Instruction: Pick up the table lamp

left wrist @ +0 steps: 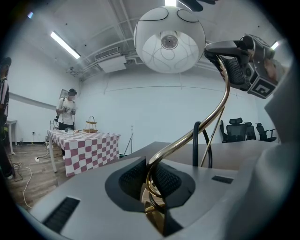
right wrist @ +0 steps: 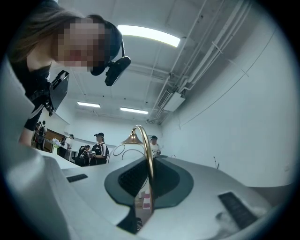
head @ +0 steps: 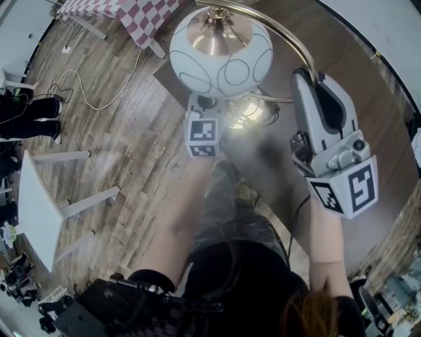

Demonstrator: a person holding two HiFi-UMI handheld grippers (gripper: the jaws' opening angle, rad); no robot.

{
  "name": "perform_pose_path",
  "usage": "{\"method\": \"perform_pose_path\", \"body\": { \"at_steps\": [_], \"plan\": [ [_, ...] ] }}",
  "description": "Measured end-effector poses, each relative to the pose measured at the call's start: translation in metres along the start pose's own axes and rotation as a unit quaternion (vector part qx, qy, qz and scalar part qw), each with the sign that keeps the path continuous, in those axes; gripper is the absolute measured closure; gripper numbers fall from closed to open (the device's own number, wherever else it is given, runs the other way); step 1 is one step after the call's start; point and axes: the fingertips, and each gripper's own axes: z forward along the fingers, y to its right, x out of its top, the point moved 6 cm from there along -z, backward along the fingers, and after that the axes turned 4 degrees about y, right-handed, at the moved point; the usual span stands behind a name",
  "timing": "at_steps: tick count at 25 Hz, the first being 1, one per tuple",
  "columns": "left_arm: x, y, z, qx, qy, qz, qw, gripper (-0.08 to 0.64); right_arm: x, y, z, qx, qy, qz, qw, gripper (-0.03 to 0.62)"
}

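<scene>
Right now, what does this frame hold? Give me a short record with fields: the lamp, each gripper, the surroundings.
lamp: table lamp with a white globe shade marked with thin dark rings, on a curved gold metal stem
left gripper: shut on the stem's lower bend
right gripper: shut on the stem's upper part, where it arcs over to the shade
lamp lifted: cannot tell
surroundings: wood-plank floor; red-and-white checked tablecloth; white table
</scene>
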Motion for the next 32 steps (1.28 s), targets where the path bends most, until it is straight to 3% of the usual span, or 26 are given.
{"method": "perform_pose_path", "body": {
  "at_steps": [32],
  "plan": [
    [0.042, 0.017, -0.007, 0.006, -0.003, 0.0, 1.0, 0.525, 0.044, 0.005, -0.004, 0.014, 0.018, 0.01, 1.0, 0.56]
  ]
}}
